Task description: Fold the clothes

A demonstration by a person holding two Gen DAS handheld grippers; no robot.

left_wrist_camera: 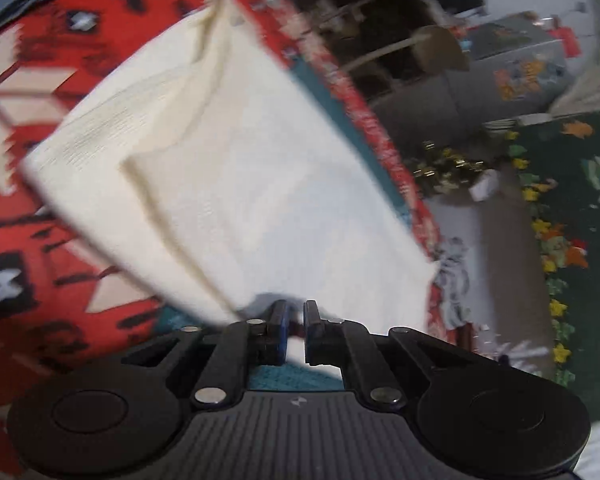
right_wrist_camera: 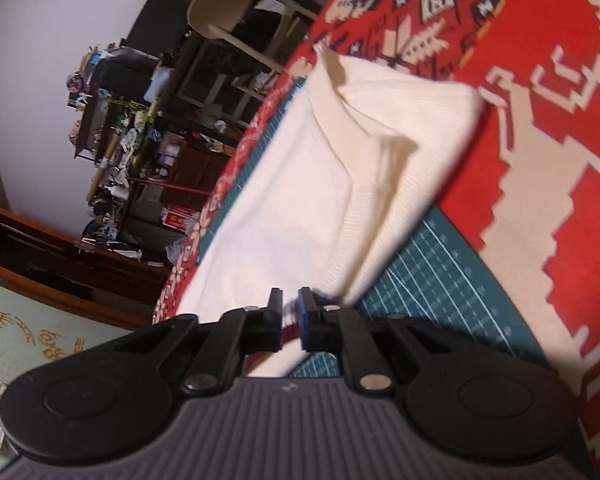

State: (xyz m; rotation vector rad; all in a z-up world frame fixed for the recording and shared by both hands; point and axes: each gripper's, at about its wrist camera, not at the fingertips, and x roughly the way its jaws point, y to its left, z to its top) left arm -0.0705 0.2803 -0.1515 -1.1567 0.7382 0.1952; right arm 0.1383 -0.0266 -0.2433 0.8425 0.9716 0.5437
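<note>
My left gripper (left_wrist_camera: 295, 312) and right gripper (right_wrist_camera: 289, 304) each pinch a near edge of the cream ribbed knit garment (left_wrist_camera: 228, 168), jaws nearly closed. It stretches toward twelve o'clock over the green cutting mat (right_wrist_camera: 428, 272) on the red patterned table (right_wrist_camera: 540, 128), partly folded already.

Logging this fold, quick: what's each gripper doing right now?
Left gripper: shut on the cream garment edge.
Right gripper: shut on the same garment's edge.

Bare red cloth (right_wrist_camera: 540, 128) lies free beside the folded white garment (right_wrist_camera: 300, 184). A chair (right_wrist_camera: 228, 12) and cluttered shelves (right_wrist_camera: 140, 120) crowd the counter's far edge.
</note>
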